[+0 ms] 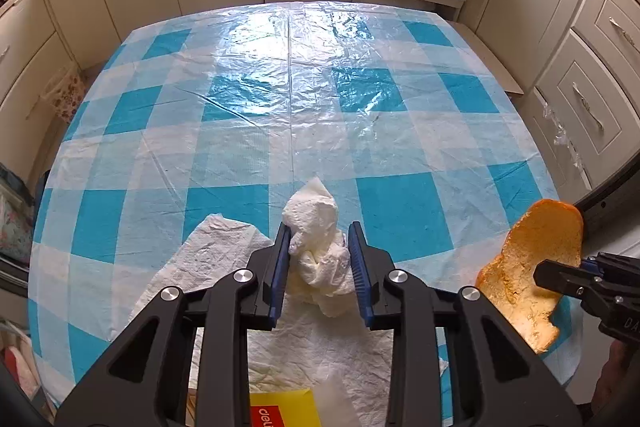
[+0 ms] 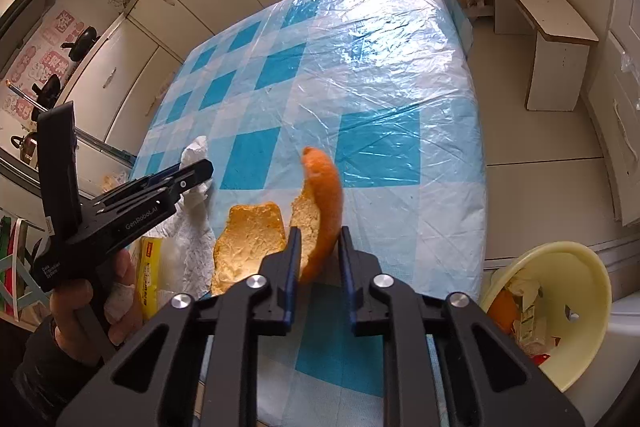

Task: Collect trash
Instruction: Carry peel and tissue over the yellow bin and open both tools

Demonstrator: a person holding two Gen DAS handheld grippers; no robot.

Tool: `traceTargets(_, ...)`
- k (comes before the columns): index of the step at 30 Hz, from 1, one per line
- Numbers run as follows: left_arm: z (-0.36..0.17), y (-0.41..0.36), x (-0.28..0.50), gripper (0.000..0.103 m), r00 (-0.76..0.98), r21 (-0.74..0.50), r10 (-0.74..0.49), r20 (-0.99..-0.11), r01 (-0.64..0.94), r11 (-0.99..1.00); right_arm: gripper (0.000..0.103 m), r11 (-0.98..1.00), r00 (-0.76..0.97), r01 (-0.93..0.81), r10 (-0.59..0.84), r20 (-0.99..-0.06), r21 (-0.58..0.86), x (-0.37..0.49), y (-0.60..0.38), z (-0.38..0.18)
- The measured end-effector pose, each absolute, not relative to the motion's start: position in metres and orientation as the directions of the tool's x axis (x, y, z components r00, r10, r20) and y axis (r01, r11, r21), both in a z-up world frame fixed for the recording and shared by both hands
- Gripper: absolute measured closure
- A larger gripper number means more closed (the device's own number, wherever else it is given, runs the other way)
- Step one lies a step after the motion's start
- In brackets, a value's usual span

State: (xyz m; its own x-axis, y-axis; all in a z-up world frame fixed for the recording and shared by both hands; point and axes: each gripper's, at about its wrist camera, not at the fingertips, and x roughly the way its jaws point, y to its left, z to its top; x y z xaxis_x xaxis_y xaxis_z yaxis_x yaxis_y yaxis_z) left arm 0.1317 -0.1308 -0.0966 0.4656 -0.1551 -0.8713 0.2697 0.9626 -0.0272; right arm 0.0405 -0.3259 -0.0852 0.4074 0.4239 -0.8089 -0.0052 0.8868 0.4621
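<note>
A crumpled white tissue [image 1: 316, 247] sits between the blue pads of my left gripper [image 1: 320, 255], which is shut on it just above a flat paper towel [image 1: 224, 251]. The right wrist view shows that left gripper [image 2: 202, 169] from the side with the tissue [image 2: 196, 151] at its tips. My right gripper [image 2: 320, 239] is shut on a curled orange peel [image 2: 324, 187], whose pale inside faces left. The peel touches both pads near the tips. In the left wrist view the peel [image 1: 532, 239] stands up from the right gripper [image 1: 540, 273] at the table's near right corner.
The table [image 1: 280, 87] wears a blue-and-white checked plastic cloth. A yellow box [image 1: 280, 407] lies on the paper towel at the near edge. A pale yellow bin [image 2: 592, 267] with trash in it stands on the floor to the right. A low bench [image 2: 540, 19] and cabinets ring the table.
</note>
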Motion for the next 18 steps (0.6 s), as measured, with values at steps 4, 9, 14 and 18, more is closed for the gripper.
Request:
traceTargets(4, -0.088, -0.134, 0.128, 0.081, 0.474, -0.043, -0.19, -0.859, 0.303, 0.952, 0.096, 0.869, 0.437, -0.013, 0.45, -0.779, 0.495, 0.037, -0.331, -0.074)
traceTargets(9, -0.075, -0.122, 0.129, 0.082, 0.422, -0.238, -0.357, -0.833, 0.31, 0.921, 0.096, 0.858, 0.482, -0.014, 0.455, -0.749, 0.513, 0.034, -0.34, -0.057)
traceTargets(14, -0.066, -0.114, 0.126, 0.082, 0.398, -0.353, -0.465, -0.791, 0.325, 0.878, 0.096, 0.87, 0.516, -0.008, 0.426, -0.743, 0.493, 0.03, -0.351, -0.043)
traceTargets(18, -0.06, -0.121, 0.118, 0.082, 0.392, -0.368, -0.496, -0.774, 0.359, 0.858, 0.096, 0.88, 0.54, 0.03, 0.385, -0.748, 0.474, 0.021, -0.374, -0.039)
